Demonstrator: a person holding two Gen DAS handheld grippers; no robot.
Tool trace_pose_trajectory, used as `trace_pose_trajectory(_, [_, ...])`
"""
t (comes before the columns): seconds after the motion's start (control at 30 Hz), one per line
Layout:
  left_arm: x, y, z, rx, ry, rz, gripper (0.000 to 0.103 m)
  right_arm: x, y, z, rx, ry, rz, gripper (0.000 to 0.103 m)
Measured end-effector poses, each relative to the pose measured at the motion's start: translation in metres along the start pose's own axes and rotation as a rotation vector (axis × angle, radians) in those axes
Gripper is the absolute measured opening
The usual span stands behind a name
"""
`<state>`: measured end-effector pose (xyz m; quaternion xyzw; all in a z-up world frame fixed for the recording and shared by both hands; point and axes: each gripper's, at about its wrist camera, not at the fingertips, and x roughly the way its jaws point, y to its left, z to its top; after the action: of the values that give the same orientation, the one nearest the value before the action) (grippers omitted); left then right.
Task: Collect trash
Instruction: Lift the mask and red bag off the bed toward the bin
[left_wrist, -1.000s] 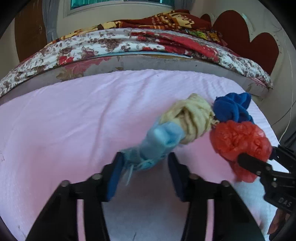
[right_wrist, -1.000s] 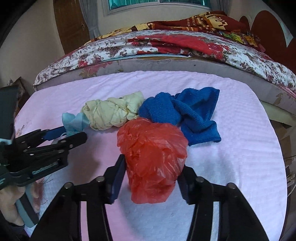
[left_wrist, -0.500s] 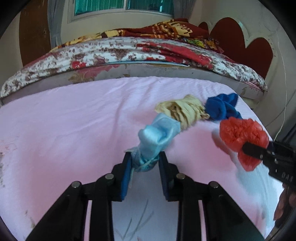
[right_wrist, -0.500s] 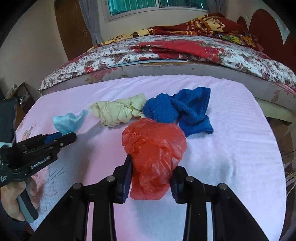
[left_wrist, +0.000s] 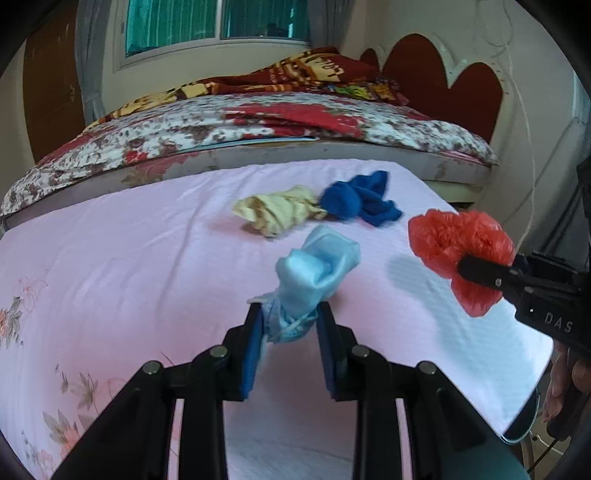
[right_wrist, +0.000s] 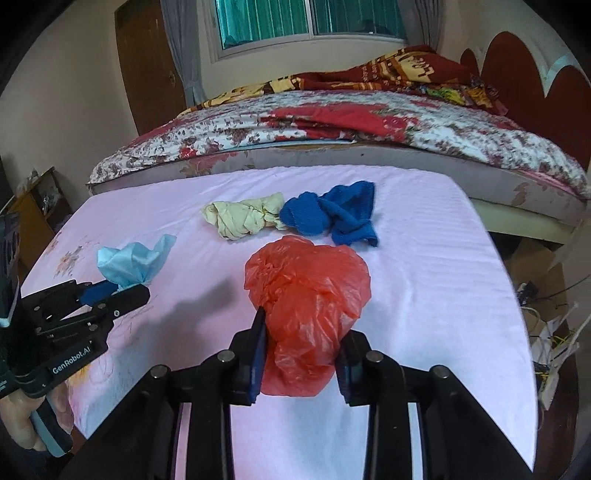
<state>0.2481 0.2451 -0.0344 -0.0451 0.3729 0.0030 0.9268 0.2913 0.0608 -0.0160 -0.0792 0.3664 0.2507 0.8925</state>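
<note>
Left wrist: left claw pinches a crumpled, perhaps papery, blue wad; right claw squeezes crinkly red plastic bag.

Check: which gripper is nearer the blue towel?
Right. The right gripper, holding the red bag, sits just in front of the blue towel; the left gripper is off to its left.

Soft daylight from the window, faint shadows on the pink sheet, fisheye-bent dark corners.

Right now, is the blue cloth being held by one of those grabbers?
No, the blue cloth lies loose on the pink sheet, beside the yellow rag.
</note>
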Motion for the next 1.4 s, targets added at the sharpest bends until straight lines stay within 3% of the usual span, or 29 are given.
trace_pose_trajectory(0.47, [-0.057,-0.061,-0.022,0.067,-0.053,-0.060,0.030,-0.101,-0.018,-0.034,0.022,-0.085,-0.050,0.033])
trace_pose_trajectory(0.77, [-0.072,-0.104,-0.040,0.118,-0.055,-0.118,0.030,-0.154,-0.032,-0.078,0.032,-0.105,-0.089,0.033])
trace_pose_trajectory(1.4, [-0.066,-0.222,-0.068,0.266,-0.013,-0.253,0.030,-0.221,-0.140,-0.178,0.196,-0.066,-0.236,0.033])
